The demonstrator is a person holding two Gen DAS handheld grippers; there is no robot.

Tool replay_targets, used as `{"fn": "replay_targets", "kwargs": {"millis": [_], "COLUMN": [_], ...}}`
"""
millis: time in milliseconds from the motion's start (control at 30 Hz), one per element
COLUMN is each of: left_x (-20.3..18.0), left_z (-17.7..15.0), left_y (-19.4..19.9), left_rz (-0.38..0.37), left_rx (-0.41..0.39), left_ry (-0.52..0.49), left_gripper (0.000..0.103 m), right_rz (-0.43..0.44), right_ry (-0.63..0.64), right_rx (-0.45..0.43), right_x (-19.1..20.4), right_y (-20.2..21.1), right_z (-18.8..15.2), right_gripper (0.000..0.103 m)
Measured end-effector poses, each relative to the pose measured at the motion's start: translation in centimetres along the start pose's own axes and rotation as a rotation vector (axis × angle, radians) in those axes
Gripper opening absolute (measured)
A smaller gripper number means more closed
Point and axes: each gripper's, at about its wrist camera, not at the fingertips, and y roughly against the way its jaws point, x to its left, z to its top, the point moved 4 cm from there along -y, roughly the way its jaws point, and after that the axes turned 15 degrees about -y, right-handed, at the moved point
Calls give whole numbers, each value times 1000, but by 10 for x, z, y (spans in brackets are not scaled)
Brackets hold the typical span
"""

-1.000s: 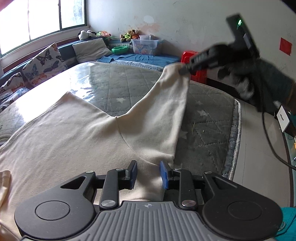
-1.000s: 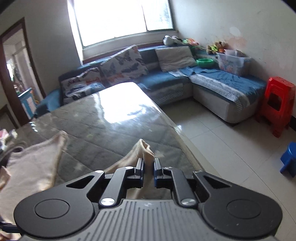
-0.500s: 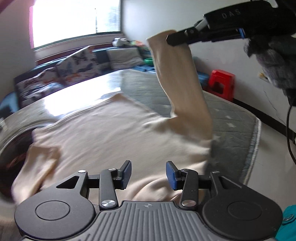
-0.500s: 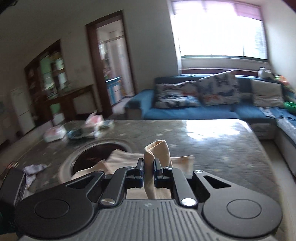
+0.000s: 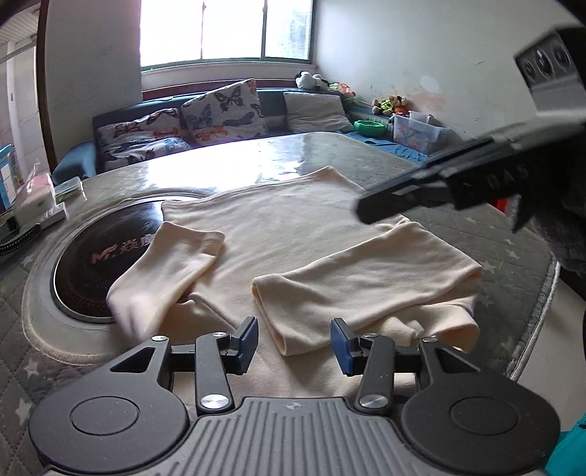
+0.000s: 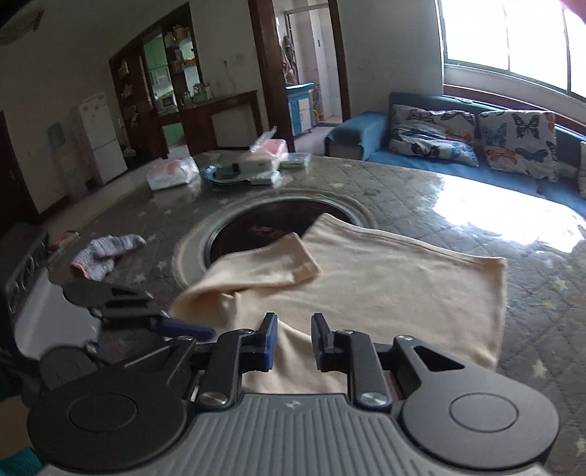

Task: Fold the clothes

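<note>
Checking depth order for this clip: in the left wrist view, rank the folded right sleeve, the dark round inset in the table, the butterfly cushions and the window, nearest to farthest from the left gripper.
From the left gripper:
1. Folded right sleeve, just ahead, cuff between the open fingers.
2. Dark round inset, left, in the table.
3. Butterfly cushions, on the sofa beyond the table.
4. Window, back wall above the sofa.

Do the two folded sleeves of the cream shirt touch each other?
Apart. In the left wrist view, the left sleeve and the right sleeve both lie on the cream long-sleeved shirt, with bare shirt fabric between their cuffs.
</note>
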Motion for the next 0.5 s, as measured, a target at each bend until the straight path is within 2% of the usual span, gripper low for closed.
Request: {"fn": "replay_targets", "kwargs": {"millis": [167,333,367,400,433,500], "left_x": [-3,-3,-5,-6,-8,-9], "left_z": [2,-5,-5,-4,-4,-1], "left_y": [-8,-24,-25,-25,-25,-24], "left_rz": [1,-2,-1,1,2,16], "left_rx": [14,67,67,65,66,68], "left_ry": [-1,17,10,0,-4,-14], "left_gripper": [47,41,38,28,23,7], "right_rz": [-127,-251,-259,-267,-269,-267], "right_ry": [16,49,38,28,16,-5], "right_rx": [57,68,63,58,47,15], "right_x": [-33,-63,-67,-72,-76,-82], "right_y": [8,24,26,28,29,28], "right_z": [-26,-57,-60,-62,-62,-56], "right_gripper": [21,32,32,32,32,32]}}
